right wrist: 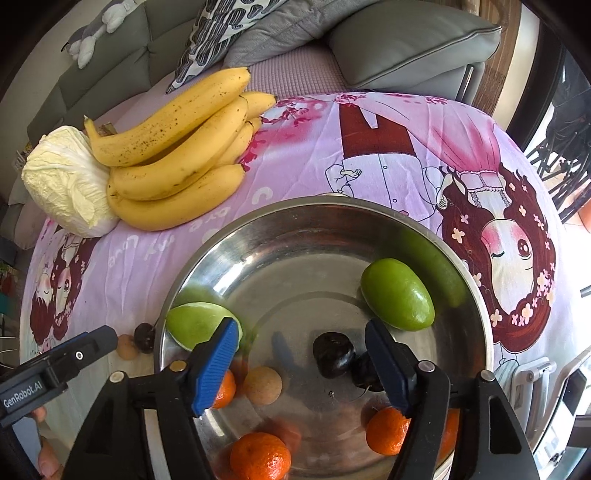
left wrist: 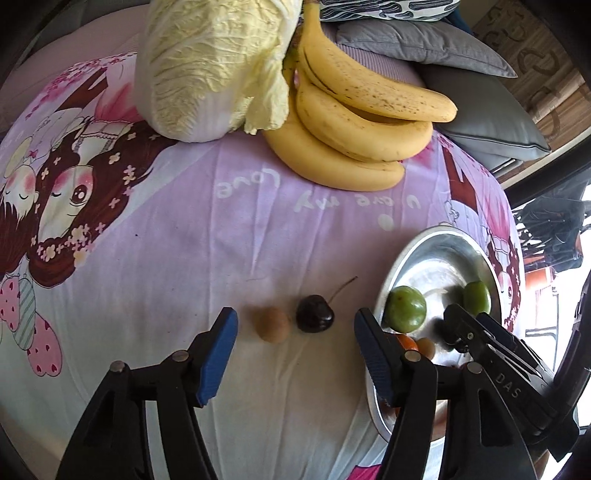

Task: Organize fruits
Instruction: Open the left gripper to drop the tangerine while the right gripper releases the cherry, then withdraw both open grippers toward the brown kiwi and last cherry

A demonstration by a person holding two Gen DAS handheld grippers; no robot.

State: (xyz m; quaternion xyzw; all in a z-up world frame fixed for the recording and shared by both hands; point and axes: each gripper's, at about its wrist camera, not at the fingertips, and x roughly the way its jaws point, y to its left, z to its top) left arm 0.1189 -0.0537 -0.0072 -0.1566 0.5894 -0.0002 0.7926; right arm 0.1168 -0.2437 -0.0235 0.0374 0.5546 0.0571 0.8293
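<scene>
Both hand-held grippers, left (left wrist: 295,325) and right (right wrist: 301,341), were found wide, empty; cherry (left wrist: 315,314) and longan (left wrist: 272,325) awaited transfer to the bowl (right wrist: 258,236).

A grey sofa (right wrist: 122,55) runs behind the table, its seat covered by a lilac mat (right wrist: 295,70). A patterned black-and-white cushion (right wrist: 218,33) leans against a plain grey cushion (right wrist: 406,40). A soft toy (right wrist: 96,29) sits on the backrest (grey and white). A pink cartoon-print cloth (left wrist: 184,221) covers the table. Strong daylight enters at the right edge, beside a brown patterned wall (left wrist: 546,66).
</scene>
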